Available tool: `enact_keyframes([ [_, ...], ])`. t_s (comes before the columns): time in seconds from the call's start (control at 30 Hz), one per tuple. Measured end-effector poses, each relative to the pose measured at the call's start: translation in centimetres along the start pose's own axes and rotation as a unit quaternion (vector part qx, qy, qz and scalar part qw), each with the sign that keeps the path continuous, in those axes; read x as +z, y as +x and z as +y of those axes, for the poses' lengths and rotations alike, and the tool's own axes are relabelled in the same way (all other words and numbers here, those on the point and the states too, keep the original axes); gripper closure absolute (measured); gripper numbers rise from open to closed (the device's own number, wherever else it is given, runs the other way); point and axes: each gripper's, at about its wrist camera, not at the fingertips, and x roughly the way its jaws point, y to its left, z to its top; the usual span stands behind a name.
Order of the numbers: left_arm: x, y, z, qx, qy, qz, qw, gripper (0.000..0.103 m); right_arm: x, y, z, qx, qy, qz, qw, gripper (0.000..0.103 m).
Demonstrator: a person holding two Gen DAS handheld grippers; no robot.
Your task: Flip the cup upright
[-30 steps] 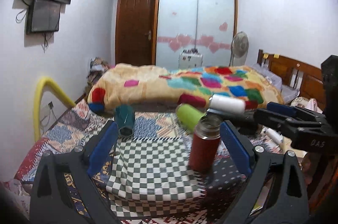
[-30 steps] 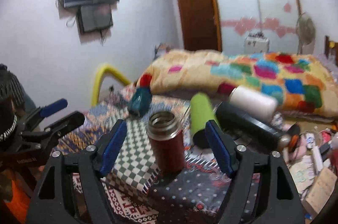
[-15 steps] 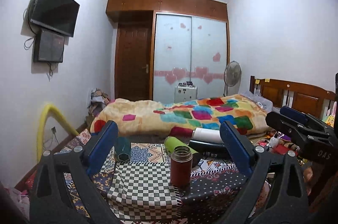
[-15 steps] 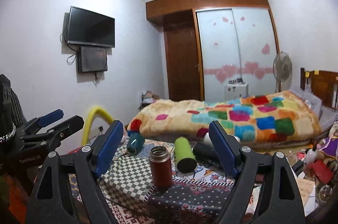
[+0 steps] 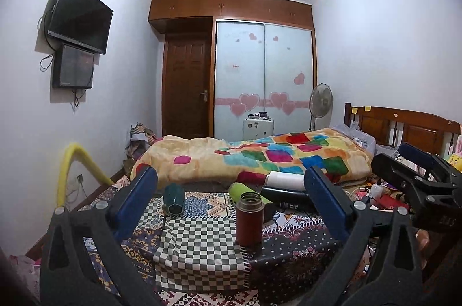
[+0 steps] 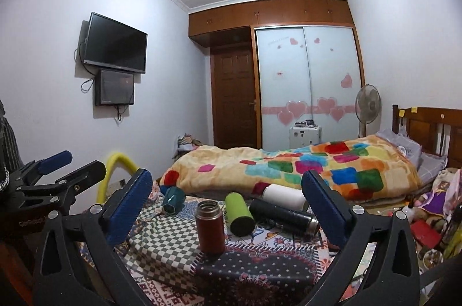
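Holding both tools back from the table, I keep my left gripper (image 5: 231, 193) and right gripper (image 6: 226, 192) spread wide with nothing between the pads. The red cup (image 5: 249, 218) stands upright, mouth up, where the checkered cloth (image 5: 199, 245) meets the dark patterned cloth, just in front of the lying green bottle (image 6: 238, 213). It looks like rigid steel, probably light if empty, smooth and likely slippery; I would pinch it mid-body, below the bare metal neck.

white cup (image 5: 284, 180) partly hidden behind right fingers (image 5: 326, 202)
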Motion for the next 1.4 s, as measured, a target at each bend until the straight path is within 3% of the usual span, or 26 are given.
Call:
enact_keyframes([
  [1.4,-0.81,0.40,-0.18,-0.008,-0.002,0.009,0.9999,0.000,-0.28,-0.52,-0.31,-0.006,0.005,0.006,1.000,0.000],
])
